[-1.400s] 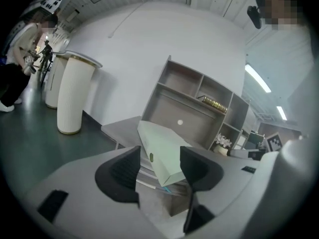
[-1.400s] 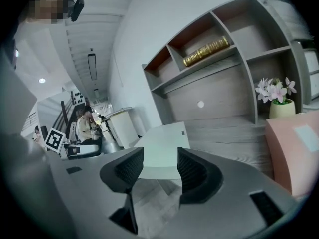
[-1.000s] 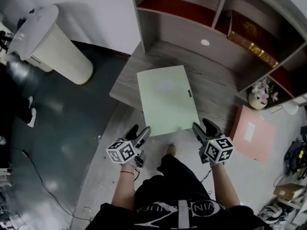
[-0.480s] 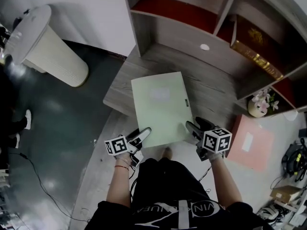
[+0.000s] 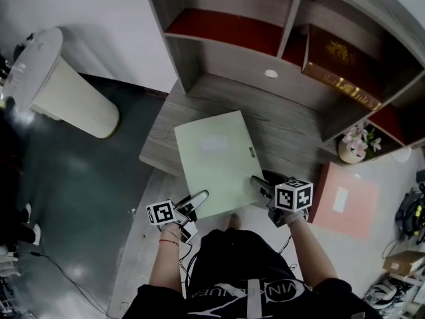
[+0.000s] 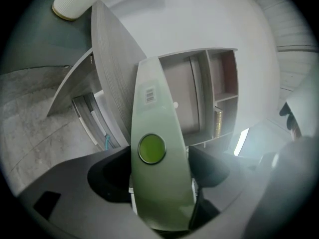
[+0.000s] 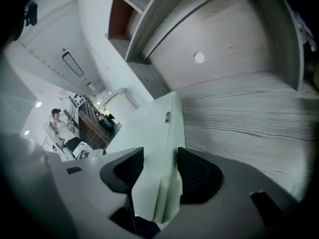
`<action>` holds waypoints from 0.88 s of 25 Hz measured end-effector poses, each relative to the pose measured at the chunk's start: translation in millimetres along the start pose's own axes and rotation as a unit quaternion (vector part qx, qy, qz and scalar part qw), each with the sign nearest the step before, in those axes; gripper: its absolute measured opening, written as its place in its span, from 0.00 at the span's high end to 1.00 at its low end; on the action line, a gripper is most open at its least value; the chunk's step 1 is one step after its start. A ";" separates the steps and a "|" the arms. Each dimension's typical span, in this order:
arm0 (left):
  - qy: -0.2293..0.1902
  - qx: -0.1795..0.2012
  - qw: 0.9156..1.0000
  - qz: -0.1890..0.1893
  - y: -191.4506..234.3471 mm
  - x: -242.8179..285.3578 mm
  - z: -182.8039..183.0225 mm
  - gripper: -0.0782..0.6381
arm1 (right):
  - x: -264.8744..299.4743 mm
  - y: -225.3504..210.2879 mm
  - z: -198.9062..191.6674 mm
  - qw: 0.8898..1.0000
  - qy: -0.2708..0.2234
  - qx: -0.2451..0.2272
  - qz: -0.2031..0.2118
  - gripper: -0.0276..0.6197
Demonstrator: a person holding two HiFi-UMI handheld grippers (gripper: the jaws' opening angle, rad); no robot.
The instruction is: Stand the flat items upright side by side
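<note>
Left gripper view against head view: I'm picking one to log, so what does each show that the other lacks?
Left gripper view only: the green folder's spine, with its round disc and barcode. Head view only: the pink folder and the flowers. Both: the green folder, the shelf and the bin.

A grey wood-grain desk [image 5: 295, 121] forms the base of an open shelf unit [image 5: 229, 53]. A pale green file box [image 5: 216, 161] lies flat on the desk, its near end past the front edge; whether it rests its full weight there cannot be told. In an upper shelf compartment a brown box with gold print [image 5: 337, 65] leans at a tilt. A small vase of flowers [image 5: 352, 146] stands in a lower compartment at the right. On the floor [image 5: 73, 198], a pink flat box [image 5: 345, 201] lies right of the desk and a white ribbed cylinder [image 5: 66, 92] stands to its left.
</note>
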State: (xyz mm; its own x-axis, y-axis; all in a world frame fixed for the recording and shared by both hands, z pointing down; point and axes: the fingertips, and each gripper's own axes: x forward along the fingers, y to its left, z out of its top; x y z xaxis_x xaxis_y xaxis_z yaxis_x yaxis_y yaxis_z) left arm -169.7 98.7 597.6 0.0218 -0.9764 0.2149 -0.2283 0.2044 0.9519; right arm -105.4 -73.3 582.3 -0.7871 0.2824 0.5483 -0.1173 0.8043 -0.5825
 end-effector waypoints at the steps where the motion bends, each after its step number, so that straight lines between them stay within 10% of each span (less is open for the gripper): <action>1: 0.007 -0.007 1.000 0.000 -3.0 -0.4 -2.3 0.42 | -1.2 -0.7 0.6 1.000 -0.002 0.000 0.001 0.62; 10: 0.023 0.135 0.990 0.029 -31.6 -4.2 12.7 0.44 | -2.7 3.9 10.1 0.998 -0.035 0.014 0.042 0.65; 22: -0.031 0.305 0.949 0.066 -72.1 -21.1 73.7 0.44 | 35.3 29.0 57.5 0.994 -0.080 -0.011 0.079 0.66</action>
State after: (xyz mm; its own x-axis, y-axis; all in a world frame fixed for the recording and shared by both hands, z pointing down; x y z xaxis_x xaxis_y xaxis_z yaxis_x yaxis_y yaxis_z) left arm -225.5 99.4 508.3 -0.0986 -0.9511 0.2926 -0.7471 0.2650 0.6096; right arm -171.4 -70.1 550.2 -0.8810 0.3208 0.3478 0.0276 0.7687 -0.6390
